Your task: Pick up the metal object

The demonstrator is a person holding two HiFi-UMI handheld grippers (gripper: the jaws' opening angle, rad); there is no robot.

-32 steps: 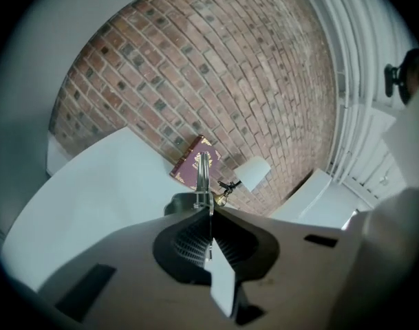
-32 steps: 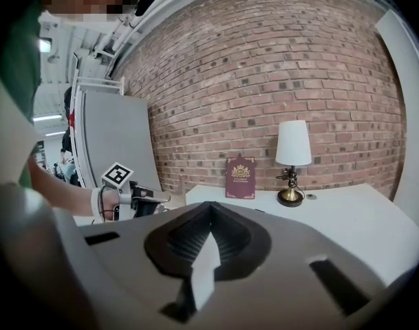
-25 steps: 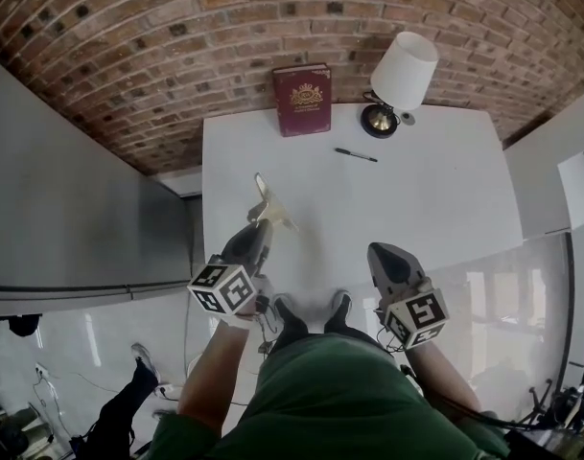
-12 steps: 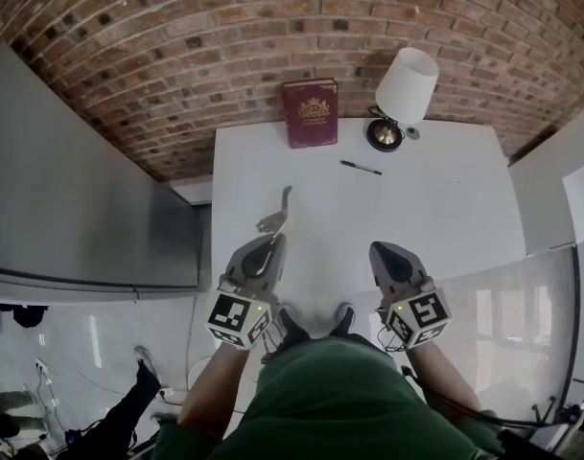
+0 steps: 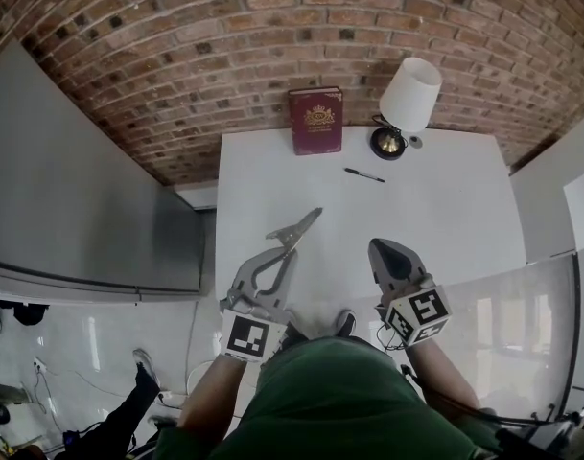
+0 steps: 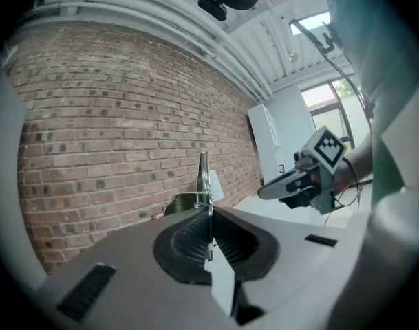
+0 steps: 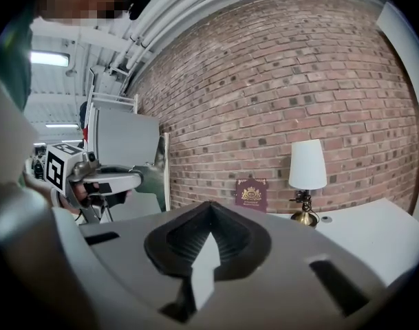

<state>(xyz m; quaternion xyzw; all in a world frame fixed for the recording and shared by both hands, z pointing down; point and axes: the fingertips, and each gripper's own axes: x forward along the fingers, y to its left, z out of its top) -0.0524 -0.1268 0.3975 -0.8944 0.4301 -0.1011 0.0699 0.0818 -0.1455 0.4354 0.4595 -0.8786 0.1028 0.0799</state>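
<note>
**Metal object held in the left jaws, off the bench**

The metal object (image 5: 296,230), a thin, flat piece of bright steel, is clamped at its near end in the left gripper (image 5: 275,260). Its free end slants up and away toward the middle of the white bench (image 5: 445,209). In the left gripper view the jaws are closed tight on it, and the strip (image 6: 203,174) stands edge-on between the pads against the brick wall. It appears to hang in the air above the bench's near edge, touching nothing else.

The right gripper (image 5: 387,254) hovers just beside it. Its jaws are closed with nothing between them.

Further out, a pen (image 5: 364,174) lies on the bench. A red book (image 5: 315,120) and a lamp (image 5: 407,99) stand at the far edge against the wall, well apart from the grip.

The pick-up looks essentially done: the object is gripped and raised. What remains is likely only to hold it steady. The grip is on one end of a long, thin piece, so it could swivel in the pads; a firm squeeze and slow wrist movement would suit.
</note>
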